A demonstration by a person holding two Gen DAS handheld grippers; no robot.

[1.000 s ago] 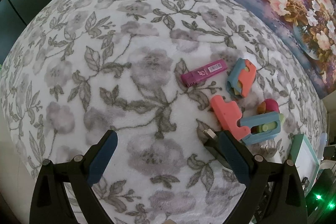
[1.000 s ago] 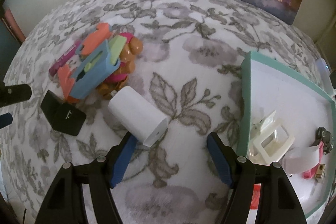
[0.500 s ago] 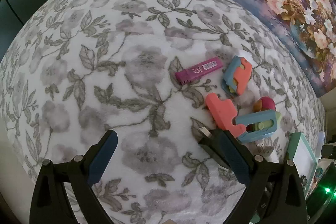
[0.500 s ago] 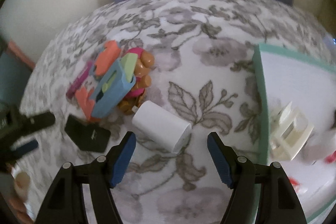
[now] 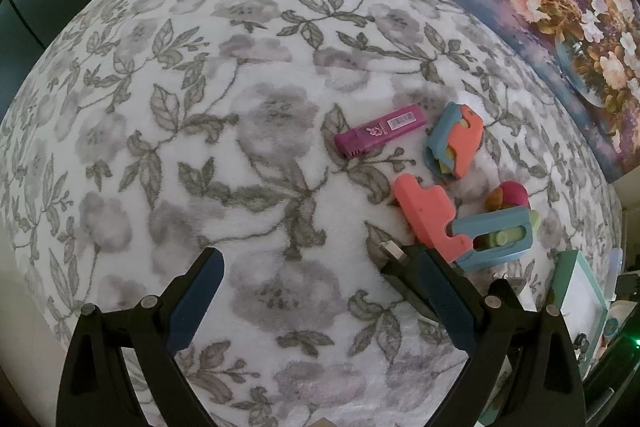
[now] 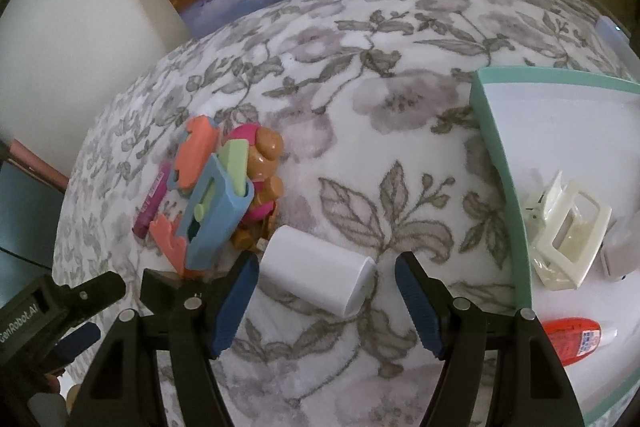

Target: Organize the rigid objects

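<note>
A white plastic cylinder-like block with rounded edges (image 6: 318,275) lies on its side on the grey-and-white floral plush blanket (image 6: 360,147), between the blue-padded fingers of the right gripper (image 6: 326,301), whose tongs stand wide around it; the left pad sits just beside its end, the right pad apart from it. Just behind it is a heap of toys: a blue, coral and green plastic toy piece (image 6: 208,203) leaning on a brown and pink bear figure (image 6: 264,167), with a magenta flat stick with a barcode label (image 6: 152,201) beside them. To the right stands a mint-rimmed white tray (image 6: 496,155) holding a cream plastic hair claw (image 6: 568,231) and a red-labelled tube (image 6: 572,341). The left gripper (image 5: 316,267) hovers over the blanket with its tongs wide and bare, a black flat device with a metal plug (image 5: 400,263) at its right finger.
</note>
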